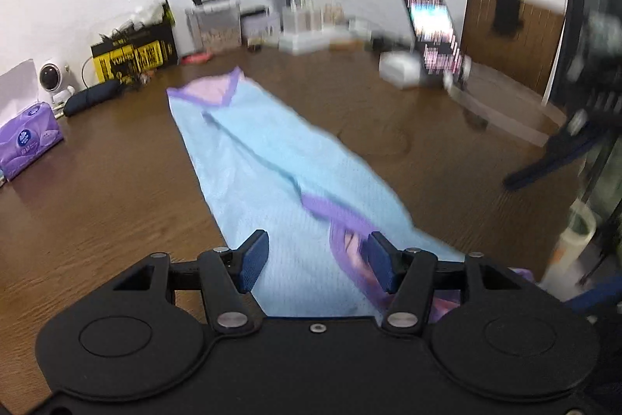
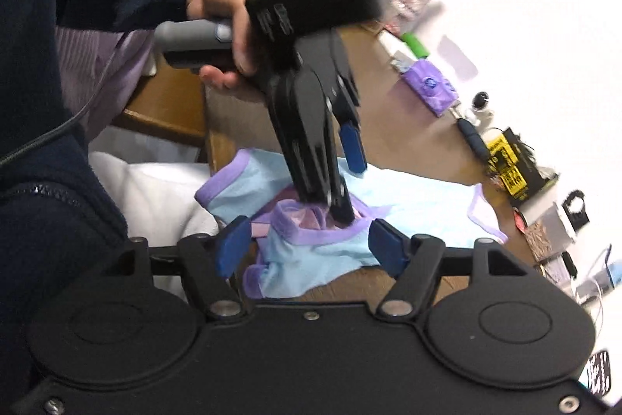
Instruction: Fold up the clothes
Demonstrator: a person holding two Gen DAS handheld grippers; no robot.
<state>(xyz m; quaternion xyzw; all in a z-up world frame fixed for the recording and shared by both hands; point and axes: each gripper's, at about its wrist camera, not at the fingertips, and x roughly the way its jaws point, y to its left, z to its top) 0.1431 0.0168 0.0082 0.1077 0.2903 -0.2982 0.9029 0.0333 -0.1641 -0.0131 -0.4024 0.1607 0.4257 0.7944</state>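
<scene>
Garment: a light blue sleeveless top with purple trim (image 1: 272, 158) is lying on the brown wooden worktop (image 1: 97, 181), already narrowed into a long strip running away from the near edge toward the clutter along the wall.

Garment, near end: the purple-trimmed openings (image 2: 311, 232) are lying bunched at the worktop's near edge, part of the cloth hanging over that edge.

Left gripper (image 2: 346, 177): it is angling down onto the bunched near end of the garment. Its jaws are standing partly apart in the left wrist view; one tip appears to be resting on the purple trim. No cloth is seen pinched between the blue pads.

Right gripper (image 2: 311, 251): its jaws are standing wide apart, nothing between the pads; it is hovering just short of the garment's near end.

Hand: the person's left hand (image 2: 221, 14) is gripping the left tool's grey handle, dark blue sleeve above it.

Step in hand (judgement): the lengthwise fold looks done; both tools are gathering at the near end, probably to take hold for the crosswise fold.

Next move calls for (judgement): each gripper closing on a corner of the near end, through all layers, then carrying it over toward the far end of the garment.

Caution: both views are motion-blurred; contact at the left tips is not certain.
</scene>
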